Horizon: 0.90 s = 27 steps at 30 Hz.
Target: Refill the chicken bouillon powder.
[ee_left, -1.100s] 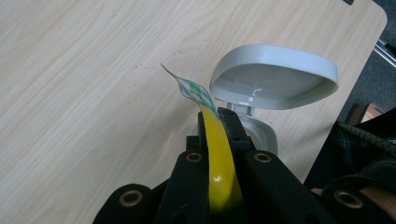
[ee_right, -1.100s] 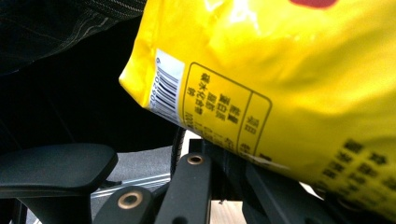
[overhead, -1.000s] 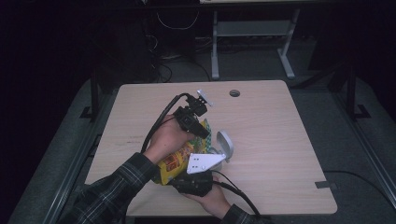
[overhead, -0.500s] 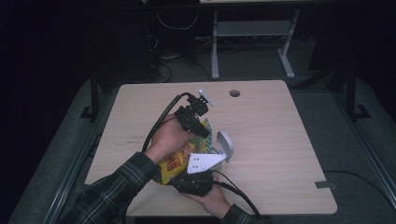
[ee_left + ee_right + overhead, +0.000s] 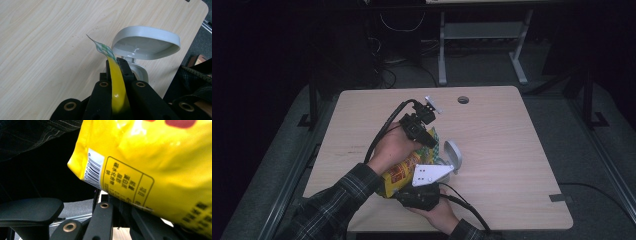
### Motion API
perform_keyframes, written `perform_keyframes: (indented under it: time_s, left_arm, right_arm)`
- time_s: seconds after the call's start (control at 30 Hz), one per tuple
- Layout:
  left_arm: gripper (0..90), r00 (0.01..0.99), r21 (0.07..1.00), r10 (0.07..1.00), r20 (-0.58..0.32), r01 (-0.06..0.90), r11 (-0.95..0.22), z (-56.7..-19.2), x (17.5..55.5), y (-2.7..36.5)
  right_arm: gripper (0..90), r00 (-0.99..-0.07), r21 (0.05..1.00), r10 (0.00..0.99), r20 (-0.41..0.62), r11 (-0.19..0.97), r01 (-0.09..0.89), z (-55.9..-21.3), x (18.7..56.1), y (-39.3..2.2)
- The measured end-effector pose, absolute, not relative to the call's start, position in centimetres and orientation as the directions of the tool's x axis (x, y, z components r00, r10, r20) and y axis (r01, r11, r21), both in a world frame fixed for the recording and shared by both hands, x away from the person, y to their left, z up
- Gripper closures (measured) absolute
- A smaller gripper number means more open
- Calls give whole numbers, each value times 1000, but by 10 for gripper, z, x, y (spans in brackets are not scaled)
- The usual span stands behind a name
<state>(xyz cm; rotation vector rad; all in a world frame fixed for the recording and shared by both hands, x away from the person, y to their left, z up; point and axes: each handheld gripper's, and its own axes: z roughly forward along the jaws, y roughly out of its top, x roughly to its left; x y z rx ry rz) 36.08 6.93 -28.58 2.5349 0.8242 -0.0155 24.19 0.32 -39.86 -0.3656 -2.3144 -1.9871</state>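
left claw (image 5: 115, 75) pinching yellow bag (image 5: 404, 170) top edge, just beside open-lidded white container (image 5: 453, 156) | right claw (image 5: 419, 195) jaws hidden under bag, state unclear | likely braced between both

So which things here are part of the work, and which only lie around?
In the job:
bag
left gripper, shut on bag
right gripper, under bag; jaws hidden

Lying about:
grey container, lid open
table
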Motion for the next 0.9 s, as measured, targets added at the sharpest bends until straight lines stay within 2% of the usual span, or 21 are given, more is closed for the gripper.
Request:
perform_keyframes:
  time_s: [0.9]
  left_arm:
    - [899,825,425,548,-142,550,-718,-285,361,67]
  right_arm:
    - [900,-970,967,130,204,130,221,-398,242,3]
